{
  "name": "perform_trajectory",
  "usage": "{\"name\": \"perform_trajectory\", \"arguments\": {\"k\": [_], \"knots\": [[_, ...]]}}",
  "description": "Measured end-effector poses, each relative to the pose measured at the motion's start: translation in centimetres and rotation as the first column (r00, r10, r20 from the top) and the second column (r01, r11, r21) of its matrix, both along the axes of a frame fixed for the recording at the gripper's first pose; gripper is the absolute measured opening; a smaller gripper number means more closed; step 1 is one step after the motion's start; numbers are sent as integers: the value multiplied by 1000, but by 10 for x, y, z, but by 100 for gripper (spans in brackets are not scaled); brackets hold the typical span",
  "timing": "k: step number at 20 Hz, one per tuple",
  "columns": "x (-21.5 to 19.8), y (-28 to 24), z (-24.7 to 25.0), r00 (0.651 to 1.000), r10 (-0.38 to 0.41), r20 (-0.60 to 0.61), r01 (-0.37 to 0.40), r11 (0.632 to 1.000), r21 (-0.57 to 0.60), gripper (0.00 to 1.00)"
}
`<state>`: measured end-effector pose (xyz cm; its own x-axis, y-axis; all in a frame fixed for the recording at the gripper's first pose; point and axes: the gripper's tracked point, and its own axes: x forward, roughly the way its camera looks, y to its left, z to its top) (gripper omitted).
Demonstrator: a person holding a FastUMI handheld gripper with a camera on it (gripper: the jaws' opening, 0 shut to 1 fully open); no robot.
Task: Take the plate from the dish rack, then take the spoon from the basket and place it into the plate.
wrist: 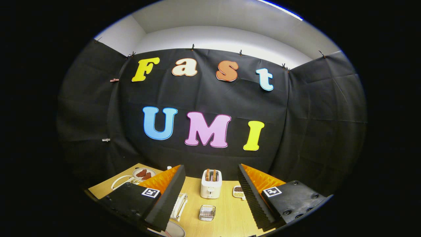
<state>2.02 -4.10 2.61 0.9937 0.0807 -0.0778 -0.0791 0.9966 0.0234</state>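
Note:
My gripper (210,168) is held above the wooden table (227,214), open wide with nothing between its fingers. Beyond the left finger (164,194), at the table's far left, a white plate with red-brown shapes on it (143,172) rests in a white wire rack (122,181). A white wire frame (179,205) pokes out from behind the left finger, mostly hidden by it; I cannot tell if it is the basket. Below it, close under the gripper, I see the curved rim of a pale round dish (175,230).
A white toaster (210,184) with two slices in its slots stands ahead, between the fingers. In front of it sits a small clear glass dish (207,212). A small white tray of dark bits (238,192) lies by the right finger. Black cloth walls close the booth.

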Motion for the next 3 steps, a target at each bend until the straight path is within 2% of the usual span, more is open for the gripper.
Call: {"name": "perform_trajectory", "arguments": {"k": [3], "knots": [[2, -2, -2, 1000, -4, -2, 4, 1000, 1, 97]]}}
